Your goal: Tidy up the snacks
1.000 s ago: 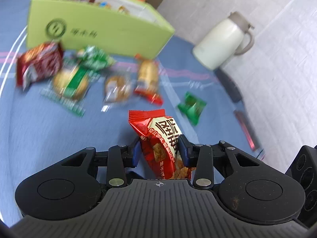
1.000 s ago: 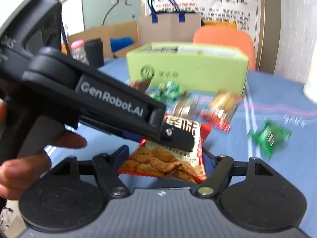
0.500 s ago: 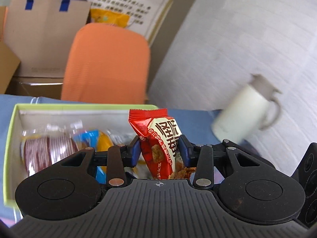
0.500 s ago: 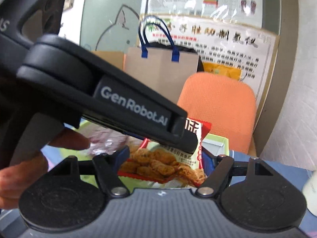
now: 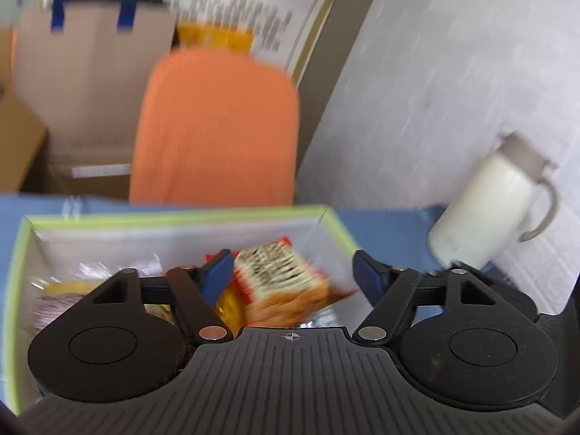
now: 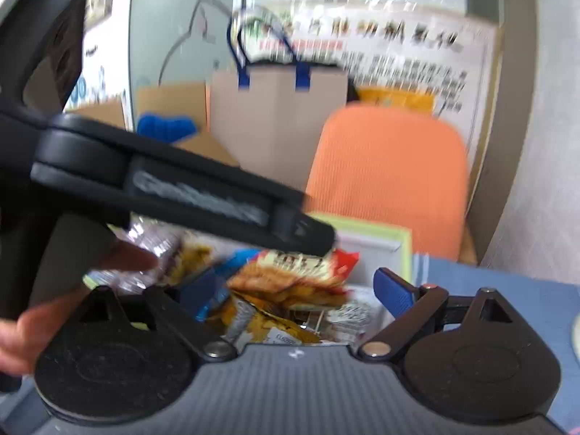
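Release step underway: dropping red foil snack packet [image 5: 286, 282] into lime-green cardboard box [image 5: 174, 215], left gripper [image 5: 293, 272] and right gripper [image 6: 302, 290] both opening, gripping nothing (packet blurred, seemingly falling). Next, probably: withdrawing, fetching another snack.

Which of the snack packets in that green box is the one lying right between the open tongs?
The red packet with the cream label, showing fried golden pieces. It lies on top between the opening left tongs; the yellow and silvery packets lie lower, off to the side.

Orange chair [image 5: 214, 127] behind the blue table [image 5: 391, 228], paper bag [image 5: 90, 83] beyond, cream jug [image 5: 482, 214] at right.
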Demonstrator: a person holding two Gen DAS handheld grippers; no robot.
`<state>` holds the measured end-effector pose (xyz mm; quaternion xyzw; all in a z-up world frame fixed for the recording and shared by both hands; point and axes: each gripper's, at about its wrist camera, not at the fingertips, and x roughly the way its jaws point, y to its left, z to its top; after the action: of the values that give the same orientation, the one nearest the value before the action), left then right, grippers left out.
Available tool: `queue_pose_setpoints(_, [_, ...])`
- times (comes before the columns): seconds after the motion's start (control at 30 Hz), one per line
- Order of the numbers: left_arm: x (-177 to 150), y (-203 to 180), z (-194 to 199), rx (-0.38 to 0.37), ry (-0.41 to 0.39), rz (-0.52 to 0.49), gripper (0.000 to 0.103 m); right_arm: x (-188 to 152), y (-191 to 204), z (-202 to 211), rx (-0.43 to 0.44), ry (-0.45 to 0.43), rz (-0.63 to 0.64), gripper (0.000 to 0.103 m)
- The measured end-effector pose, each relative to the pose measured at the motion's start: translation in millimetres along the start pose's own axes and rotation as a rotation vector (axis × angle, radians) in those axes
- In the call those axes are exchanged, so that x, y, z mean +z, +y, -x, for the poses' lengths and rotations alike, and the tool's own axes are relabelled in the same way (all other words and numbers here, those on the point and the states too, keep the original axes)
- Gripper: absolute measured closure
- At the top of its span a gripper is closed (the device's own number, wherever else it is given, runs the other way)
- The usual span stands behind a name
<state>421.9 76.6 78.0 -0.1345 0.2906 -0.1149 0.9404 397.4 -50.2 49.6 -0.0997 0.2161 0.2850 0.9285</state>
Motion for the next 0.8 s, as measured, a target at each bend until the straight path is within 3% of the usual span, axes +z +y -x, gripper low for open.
queue_pose_setpoints(0.03, [0,-5,15,-0.003,-0.030,-0.013,0.032,-2,-1,19,-0.018,-0.023,-0.004,0.010])
queue_pose_setpoints(0.17, [-15,-24,66,-0.075,-0.080,-0.051,0.030,-29,-5,77,-0.104,-0.050,-0.058,0.010])
queue_pose_setpoints(0.33, [-67,-51,86,-0.183,0.001,-0.060,0.029,-93,-10,111,-0.211,0.061,-0.193,0.009])
queue_pose_setpoints(0.47, [-115,-78,64,-0.243,0.143,-0.071,0.031,-138,-6,120,-0.193,0.159,-0.290,0.009])
queue_pose_setpoints(0.5, [-125,-84,55,-0.248,0.186,-0.068,0.036,-149,-3,128,-0.183,0.173,-0.302,0.009])
queue_pose_setpoints(0.63, [-135,-103,11,-0.280,0.316,-0.050,0.055,-150,-3,118,-0.143,0.192,-0.265,0.010])
queue_pose_setpoints(0.8, [-140,-112,-34,-0.266,0.440,-0.062,0.069,-142,-11,95,-0.129,0.212,-0.172,0.010])
